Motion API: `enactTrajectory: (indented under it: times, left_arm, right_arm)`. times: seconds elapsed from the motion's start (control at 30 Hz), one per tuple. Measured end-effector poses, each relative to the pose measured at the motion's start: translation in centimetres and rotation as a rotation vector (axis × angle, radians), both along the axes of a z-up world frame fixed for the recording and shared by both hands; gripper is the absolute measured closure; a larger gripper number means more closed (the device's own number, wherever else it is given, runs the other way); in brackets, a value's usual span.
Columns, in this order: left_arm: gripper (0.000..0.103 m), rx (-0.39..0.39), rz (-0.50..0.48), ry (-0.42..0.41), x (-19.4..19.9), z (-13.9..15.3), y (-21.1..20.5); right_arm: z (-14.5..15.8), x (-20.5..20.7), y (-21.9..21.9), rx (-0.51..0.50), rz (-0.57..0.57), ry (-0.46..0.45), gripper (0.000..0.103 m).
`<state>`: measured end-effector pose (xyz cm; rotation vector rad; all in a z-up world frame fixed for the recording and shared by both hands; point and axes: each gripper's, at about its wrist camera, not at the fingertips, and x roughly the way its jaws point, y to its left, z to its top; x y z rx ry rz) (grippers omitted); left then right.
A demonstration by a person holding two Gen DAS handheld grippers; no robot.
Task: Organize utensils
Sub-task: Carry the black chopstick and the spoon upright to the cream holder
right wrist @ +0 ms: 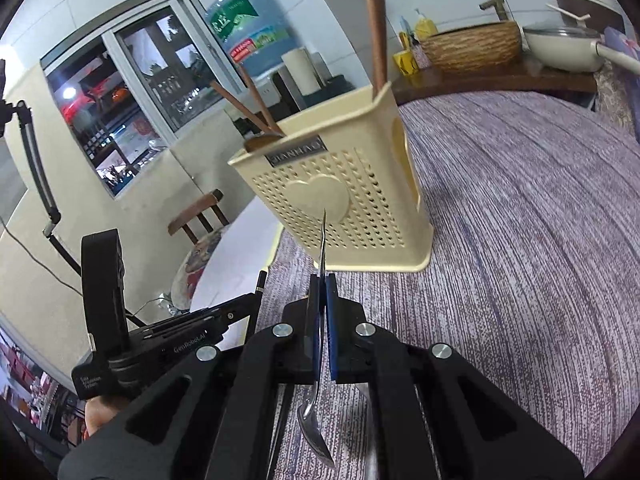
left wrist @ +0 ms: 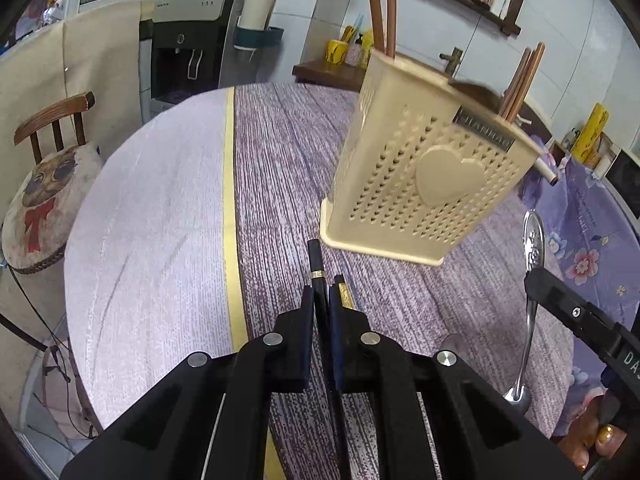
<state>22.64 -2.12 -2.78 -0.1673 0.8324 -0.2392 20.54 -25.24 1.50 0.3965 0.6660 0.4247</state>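
A cream perforated utensil holder (left wrist: 424, 176) with a heart on its front stands on the table; it also shows in the right wrist view (right wrist: 344, 204). Brown chopsticks (left wrist: 520, 80) stick up out of it, also seen in the right wrist view (right wrist: 374, 28). My left gripper (left wrist: 322, 292) is shut on a black chopstick (left wrist: 316, 264) with a gold band, just in front of the holder's base. A second black and gold chopstick (left wrist: 345, 294) lies beside it. My right gripper (right wrist: 323, 280) is shut on a metal spoon (right wrist: 316, 428), handle pointing at the holder; the spoon shows in the left wrist view (left wrist: 534, 240).
The round table has a purple-grey striped cloth (left wrist: 280, 184) with a yellow stripe (left wrist: 230, 200). A wooden chair (left wrist: 44, 184) with a cushion stands at the left. A water dispenser (left wrist: 188, 44) and a side counter with a woven basket (right wrist: 472, 46) and a pan (right wrist: 568, 46) stand behind.
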Motion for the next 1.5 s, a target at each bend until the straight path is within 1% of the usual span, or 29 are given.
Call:
enactTrajectory:
  times: [0.17, 0.4, 0.73, 1.13, 1.33, 1.5]
  left_arm:
    - [0.095, -0.016, 0.003, -0.058, -0.7, 2.0, 0.1]
    - [0.095, -0.030, 0.007, -0.115, -1.4, 3.8, 0.3]
    - [0.095, -0.076, -0.004, -0.212, -2.4, 6.8, 0.9]
    - [0.096, -0.085, -0.001, -0.316, -2.2, 10.3, 1.1]
    - [0.096, -0.085, -0.005, -0.363, -2.5, 12.0, 1.1]
    - [0.096, -0.085, -0.009, -0.399, -2.4, 13.6, 0.9]
  right_arm:
    - [0.6, -0.3, 0.1, 0.003, 0.008, -0.027, 0.099]
    - [1.3, -0.9, 0.2, 0.001, 0.010, -0.072, 0.099]
    - [3.0, -1.0, 0.6, -0.022, 0.005, -0.165, 0.099]
    - [4.5, -0.1, 1.2, -0.043, 0.002, -0.225, 0.099]
    - [5.7, 0.6, 0.8, -0.022, 0.002, -0.255, 0.099]
    - [7.1, 1.2, 0.9, -0.048, -0.008, -0.309, 0.099]
